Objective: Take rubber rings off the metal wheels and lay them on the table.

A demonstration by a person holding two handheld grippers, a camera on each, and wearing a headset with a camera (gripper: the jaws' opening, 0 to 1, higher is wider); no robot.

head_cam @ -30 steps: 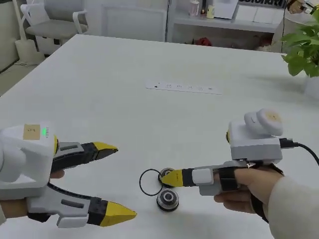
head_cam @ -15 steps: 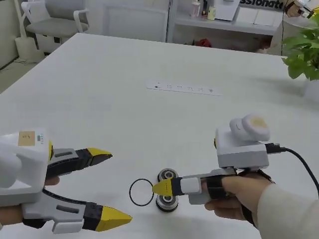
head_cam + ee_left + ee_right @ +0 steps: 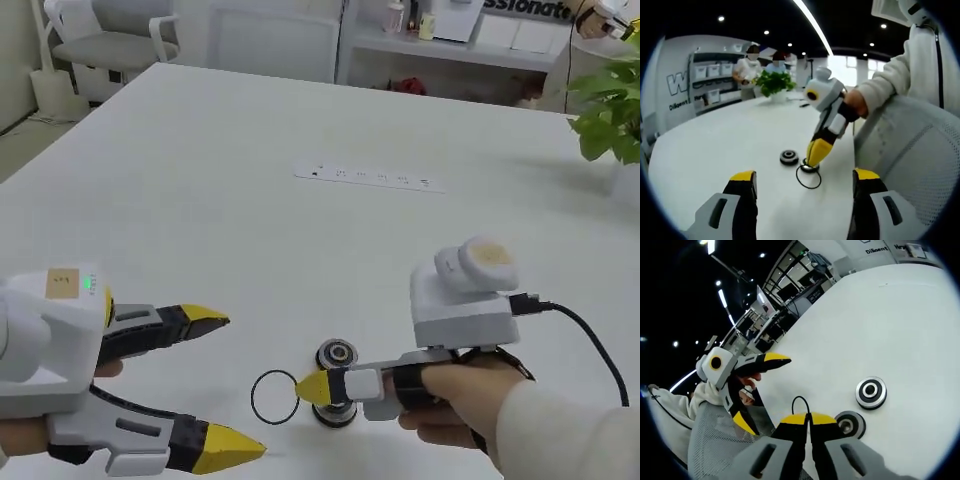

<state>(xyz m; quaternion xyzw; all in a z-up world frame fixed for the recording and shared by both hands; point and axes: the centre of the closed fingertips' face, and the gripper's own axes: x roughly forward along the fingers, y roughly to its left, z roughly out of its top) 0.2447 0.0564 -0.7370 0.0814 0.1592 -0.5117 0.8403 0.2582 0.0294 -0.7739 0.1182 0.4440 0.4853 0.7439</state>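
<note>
Head view puts my right gripper [image 3: 305,389] close to the table's [image 3: 250,200] near edge. Its jaws are pinched together on the black rubber ring [image 3: 274,397], whose loop sticks out leftward from the tips and looks free of both wheels. The near metal wheel [image 3: 336,412] is half hidden under the jaws, and the far metal wheel [image 3: 336,354] sits just beyond it. My left gripper [image 3: 240,386] hovers wide open towards the near left corner, carrying nothing. To set the ring down cleanly I'd lower it flat onto bare surface left of the wheels. I'd release only once it rests, then lift straight up so it doesn't snag or nudge a wheel.
</note>
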